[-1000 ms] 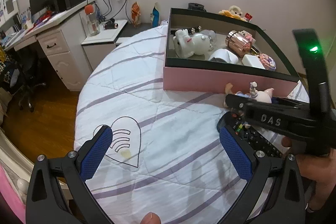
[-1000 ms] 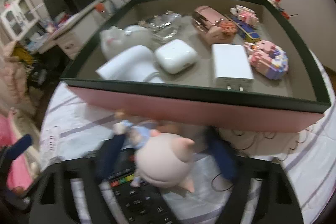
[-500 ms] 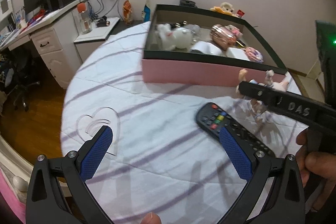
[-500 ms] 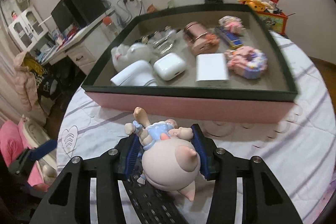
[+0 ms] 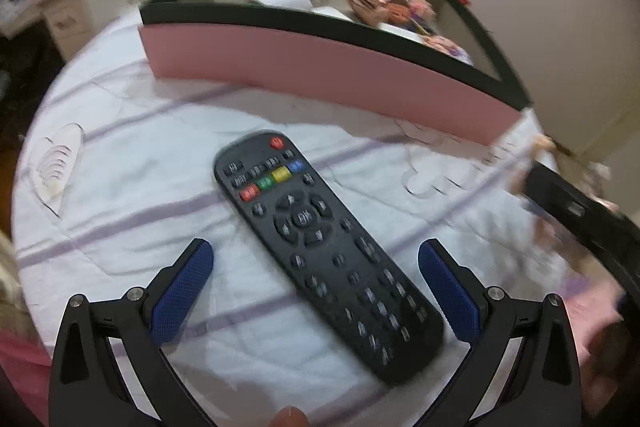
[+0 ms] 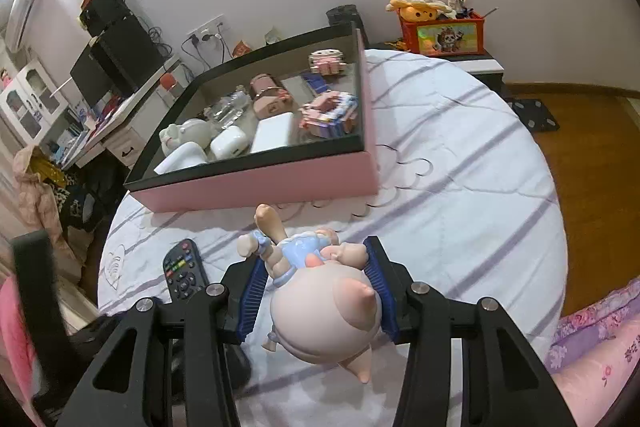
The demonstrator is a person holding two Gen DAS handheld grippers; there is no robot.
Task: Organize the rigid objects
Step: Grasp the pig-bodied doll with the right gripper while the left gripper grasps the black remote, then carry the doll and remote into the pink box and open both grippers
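Holding the pig figurine (image 6: 320, 303) clamped in my right gripper (image 6: 318, 291) above the bedspread, I judge it goes next into the pink box (image 6: 256, 183). My left gripper (image 5: 316, 283) gapes wide around the remote (image 5: 320, 251), which needs closing on.
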